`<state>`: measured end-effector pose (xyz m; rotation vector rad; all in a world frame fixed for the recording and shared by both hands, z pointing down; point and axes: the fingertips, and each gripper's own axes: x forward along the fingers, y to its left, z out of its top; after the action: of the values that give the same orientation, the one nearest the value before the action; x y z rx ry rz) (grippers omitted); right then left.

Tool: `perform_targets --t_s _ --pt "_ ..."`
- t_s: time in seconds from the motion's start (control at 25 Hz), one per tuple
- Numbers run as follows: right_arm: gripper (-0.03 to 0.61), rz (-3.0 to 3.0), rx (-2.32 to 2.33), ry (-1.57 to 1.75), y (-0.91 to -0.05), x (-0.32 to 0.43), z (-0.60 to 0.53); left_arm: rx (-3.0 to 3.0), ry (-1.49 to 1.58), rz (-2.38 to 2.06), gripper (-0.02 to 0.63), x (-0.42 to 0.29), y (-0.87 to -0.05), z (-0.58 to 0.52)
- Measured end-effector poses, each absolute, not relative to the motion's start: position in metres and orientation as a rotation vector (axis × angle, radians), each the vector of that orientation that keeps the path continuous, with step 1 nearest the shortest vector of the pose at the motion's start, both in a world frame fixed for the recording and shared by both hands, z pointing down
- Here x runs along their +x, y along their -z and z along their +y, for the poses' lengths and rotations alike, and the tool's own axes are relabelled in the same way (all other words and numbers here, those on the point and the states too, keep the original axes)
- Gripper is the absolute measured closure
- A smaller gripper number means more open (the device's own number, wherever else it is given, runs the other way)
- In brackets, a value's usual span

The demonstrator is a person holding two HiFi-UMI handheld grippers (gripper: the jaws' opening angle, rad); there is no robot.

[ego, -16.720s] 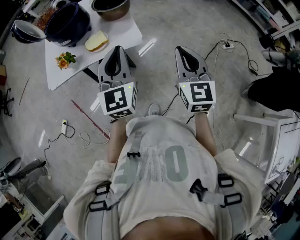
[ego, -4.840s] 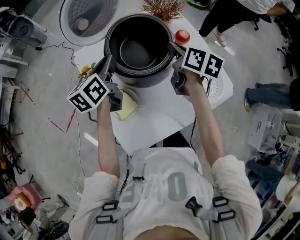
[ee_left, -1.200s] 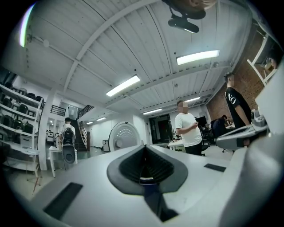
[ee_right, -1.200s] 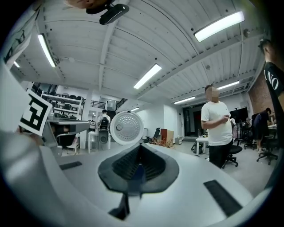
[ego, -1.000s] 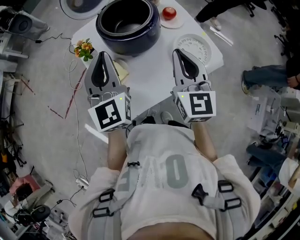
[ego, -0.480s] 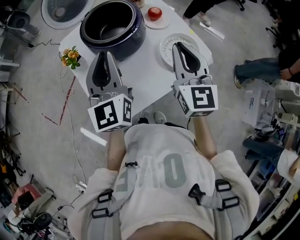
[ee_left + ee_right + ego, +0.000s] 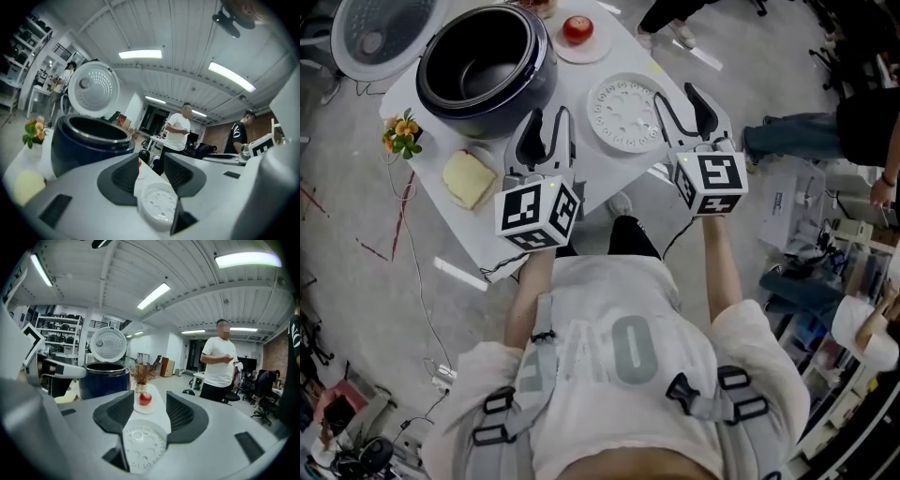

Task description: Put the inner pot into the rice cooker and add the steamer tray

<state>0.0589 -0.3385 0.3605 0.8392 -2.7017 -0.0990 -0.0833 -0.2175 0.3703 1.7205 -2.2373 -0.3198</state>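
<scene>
1. I run two grippers. On my left gripper [image 7: 549,127] [image 7: 150,161] the jaws have just been opening and stand about half apart. The dark ribbed pads grip nothing.
2. On my right gripper [image 7: 677,97] [image 7: 150,399] the jaws have likewise just been opening to a middling gap, with nothing clamped between them.
3. Each gripper carries one cube with black-and-white square markers, two in all.
4. There is one tray [image 7: 624,112] [image 7: 159,211] [image 7: 143,448], a flat white round disc pierced with rings of small holes. It lies on the counter [image 7: 427,155] between the two grippers. In both gripper views it shows low in the gap between the jaws, not pinched by the pads.
5. There is one cooker [image 7: 536,92] [image 7: 84,150] [image 7: 104,380], round, glossy and dark blue, left of the tray. Its one white round lid [image 7: 370,33] [image 7: 93,89] stands swung open, its inner face dotted.
6. One pot [image 7: 473,75] sits inside the cooker, dark within, with a bright metal rim at the cooker's mouth.
7. One red apple [image 7: 577,29] [image 7: 146,398] rests on a small white plate [image 7: 581,50] beyond the tray.
8. One pale yellow slab [image 7: 469,178] lies just left of my left gripper, and one sprig of orange flowers [image 7: 401,134] sits at the counter's left edge.
9. The counter is white and smooth.
10. One person in a white shirt [image 7: 218,364] stands beyond it.
</scene>
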Motion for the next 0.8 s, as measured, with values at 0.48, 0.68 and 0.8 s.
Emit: perform_targets --t_s 0.48,0.68,0.8 --pt "0.347 -2.570 0.503 -0.218 -0.512 0.087 -0.441 1.233 0.259 -2.154 0.411 -0.033 -0.529 -0.285" --pt "0.348 -2.526 0.453 -0.316 -0.555 0.079 -0.449 1.114 0.280 -2.127 0.397 -0.028 -0.567 -0.288" --pt "0.359 -2.507 0.445 -0.327 -0.571 0.078 -0.455 1.080 0.274 -2.138 0.399 -0.027 -0.577 -0.291"
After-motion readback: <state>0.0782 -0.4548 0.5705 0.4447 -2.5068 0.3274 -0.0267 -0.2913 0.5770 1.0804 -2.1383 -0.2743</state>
